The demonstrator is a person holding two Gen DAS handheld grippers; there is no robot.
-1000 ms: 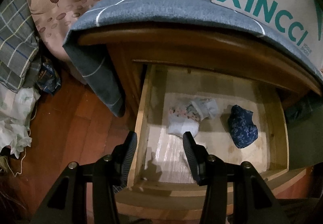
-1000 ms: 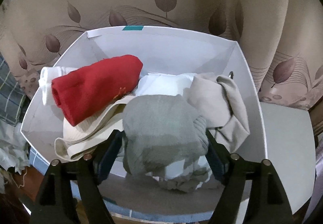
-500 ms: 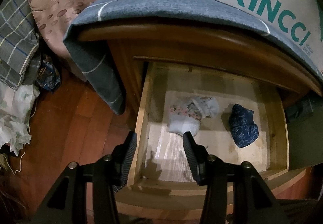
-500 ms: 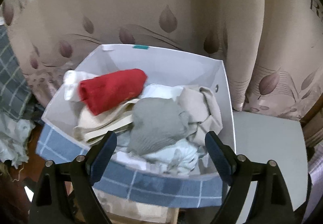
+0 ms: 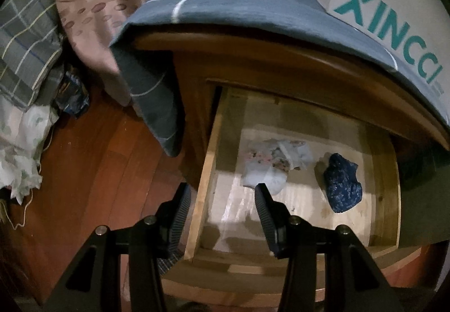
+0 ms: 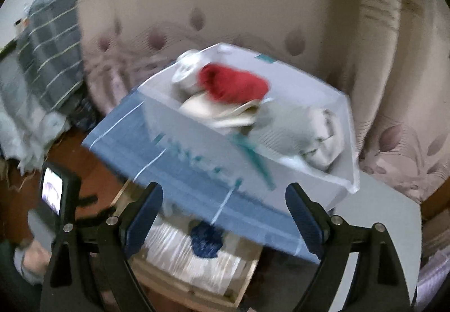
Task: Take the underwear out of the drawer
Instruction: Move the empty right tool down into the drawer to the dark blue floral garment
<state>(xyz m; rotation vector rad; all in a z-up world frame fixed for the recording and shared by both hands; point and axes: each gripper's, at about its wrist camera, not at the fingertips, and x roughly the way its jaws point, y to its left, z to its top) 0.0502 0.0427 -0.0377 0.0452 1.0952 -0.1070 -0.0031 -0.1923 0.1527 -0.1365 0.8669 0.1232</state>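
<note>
Two pieces of underwear lie in the open drawer: a pale floral bundle and, apart to its right, a dark blue piece. A blue cloth drapes over the cabinet top above the drawer, and one white box of folded clothes sits on it. The left tongs, partly open and empty, straddle the drawer's left wall. The right tongs gape wide, holding nothing, over the box's front edge.
</note>
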